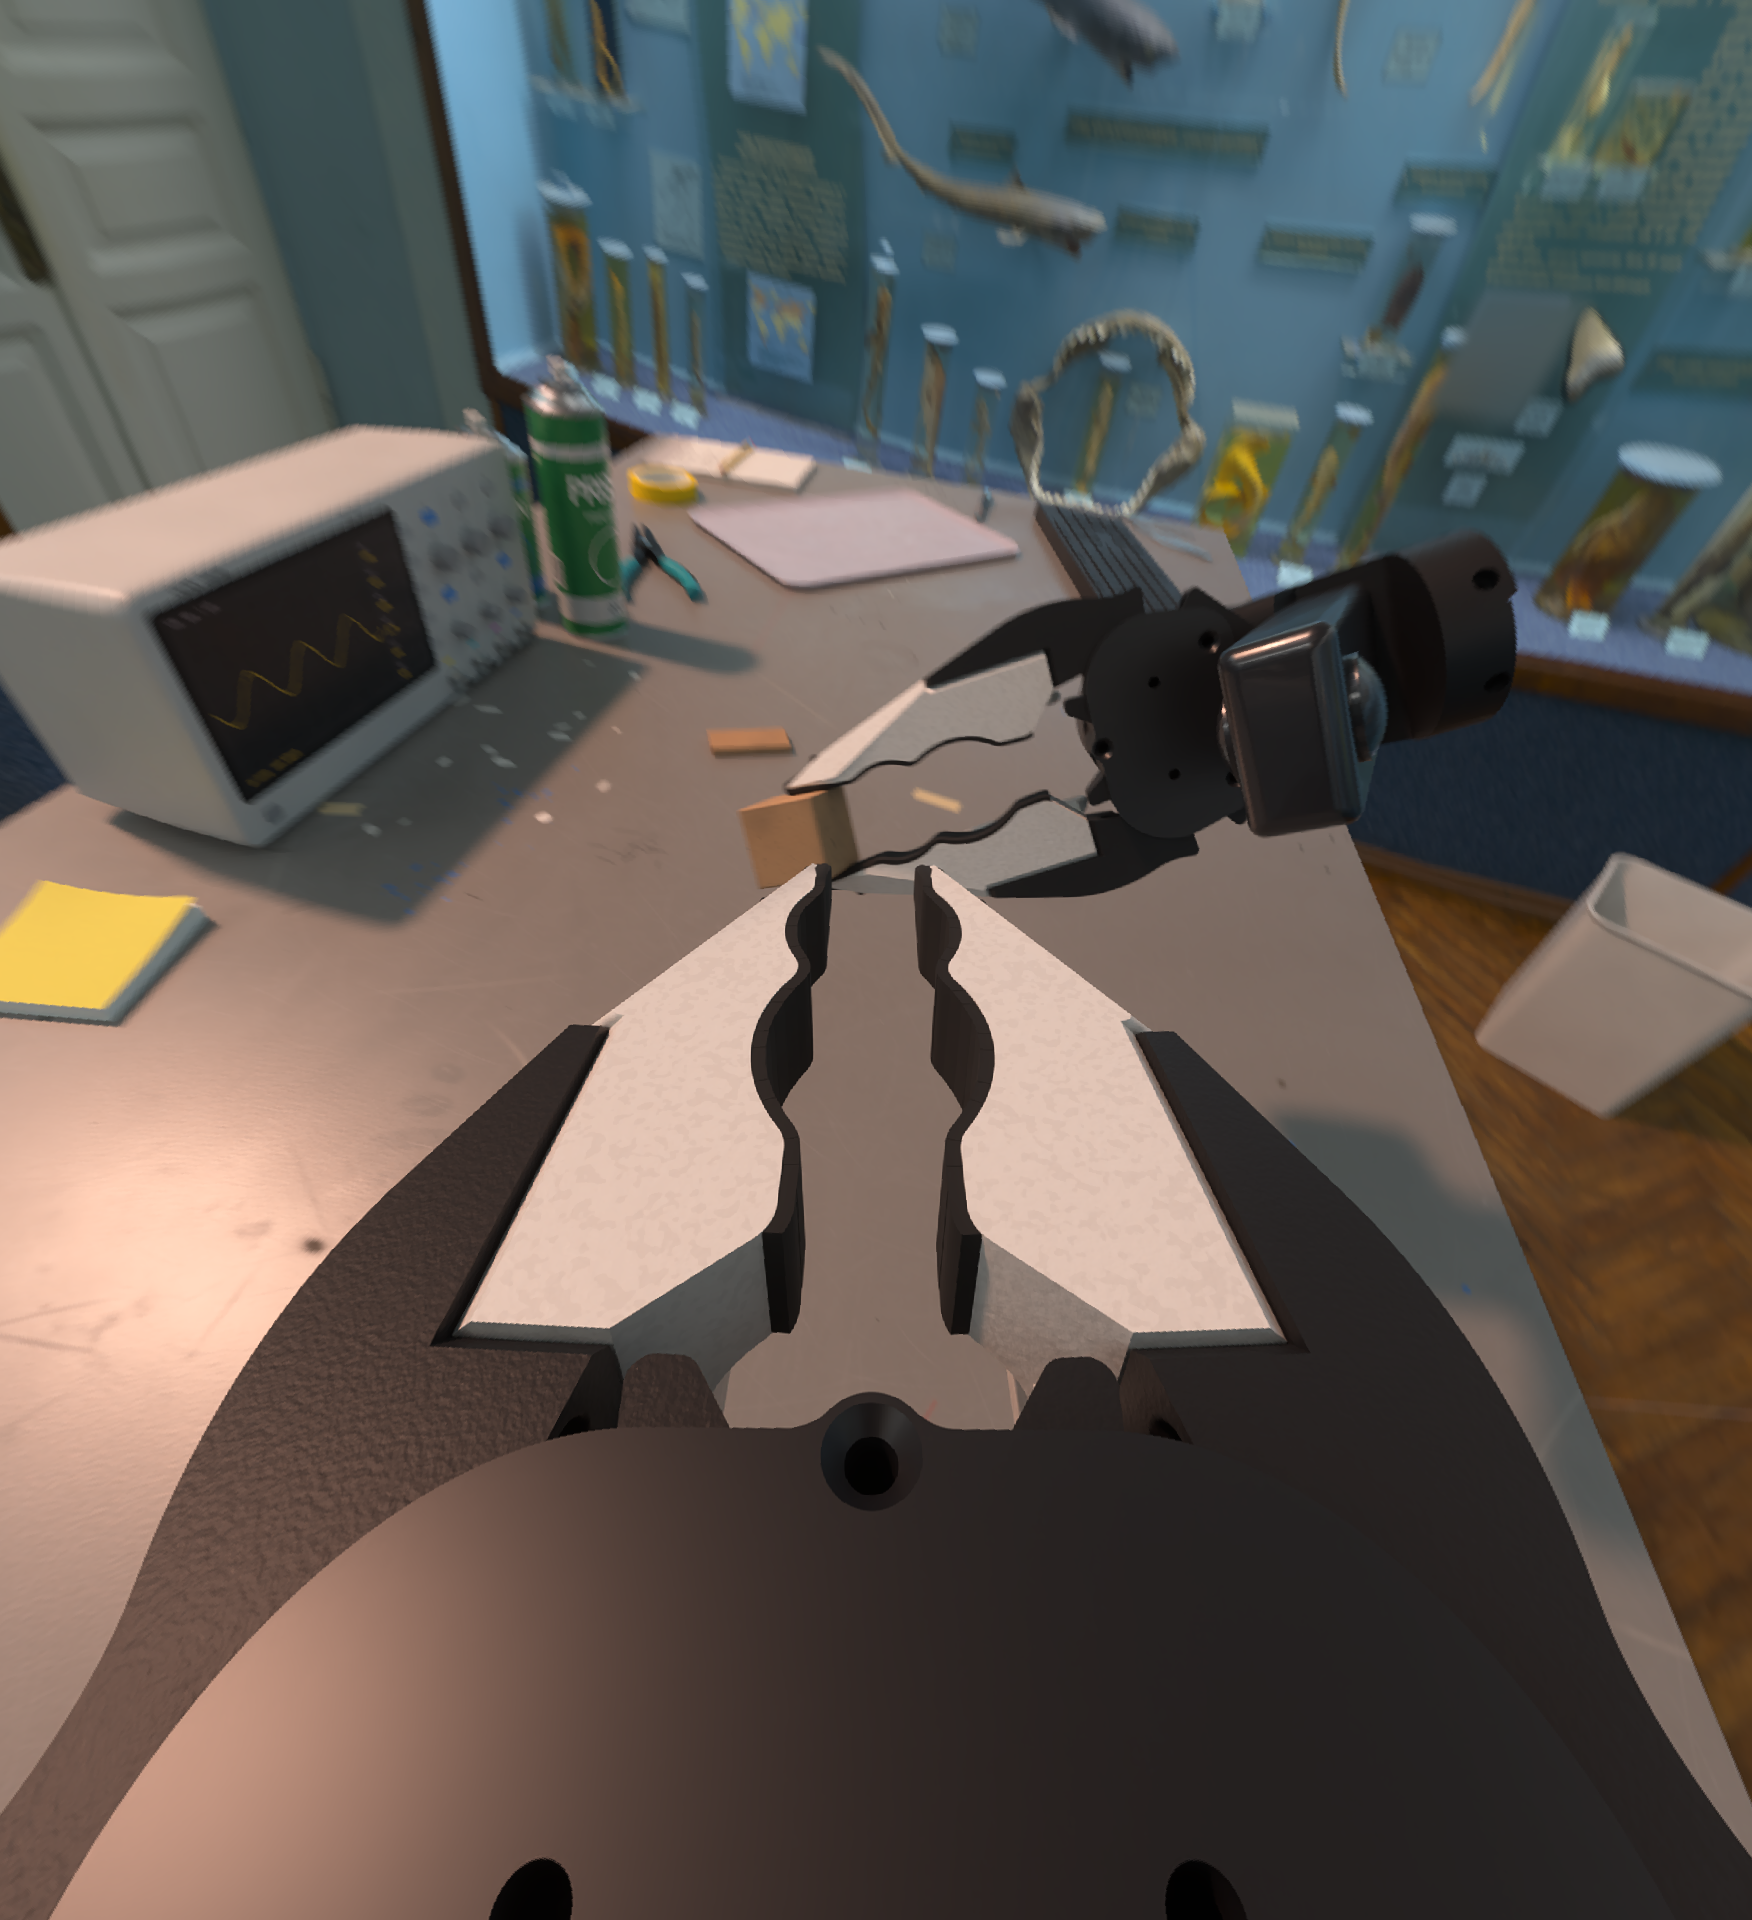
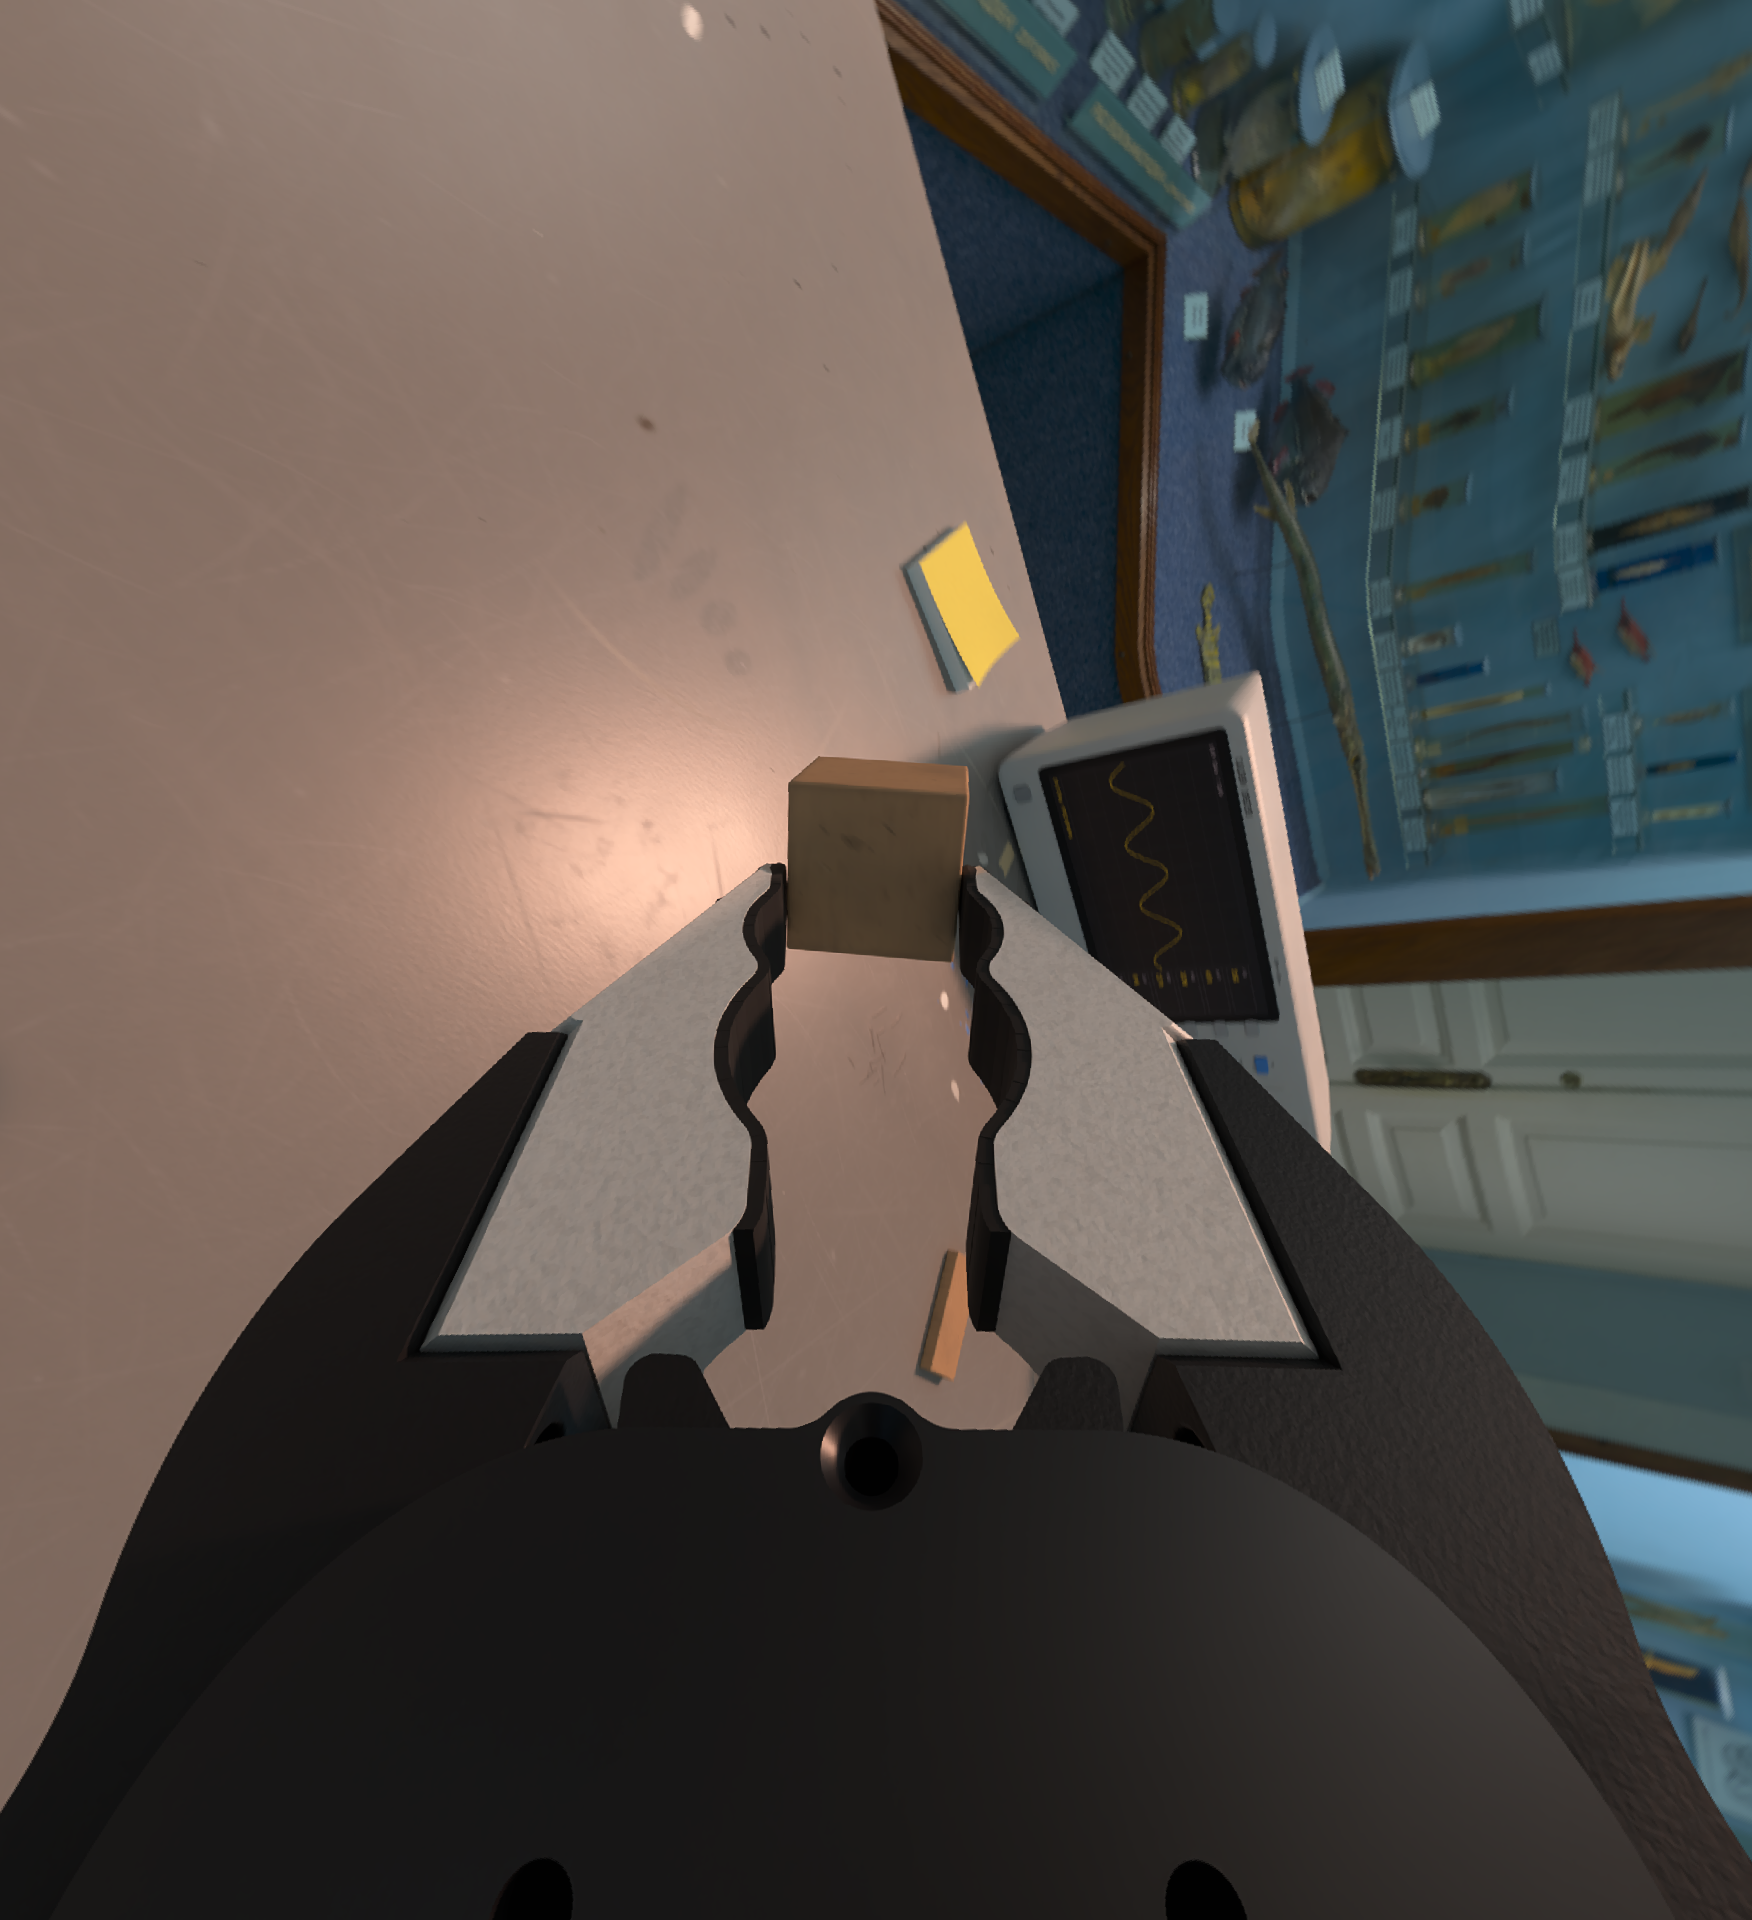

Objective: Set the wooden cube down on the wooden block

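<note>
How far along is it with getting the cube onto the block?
Done: the right hand-held gripper has picked up the cube, pinched at its fingertips above the table. In hand: carrying it. Left: the flat block sits bare on the table apart from the cube, so placing and releasing remain. The left hand-held gripper is open and empty.

The cube [image 2: 874, 868], pale wood with plain faces, is clamped by two opposite sides at the right tool's [image 2: 872, 894] tips, above the surface [image 2: 332, 520]. The block [image 1: 748, 740], a thin flat wooden slab, lies flat on the surface, well apart from the cube.
</note>
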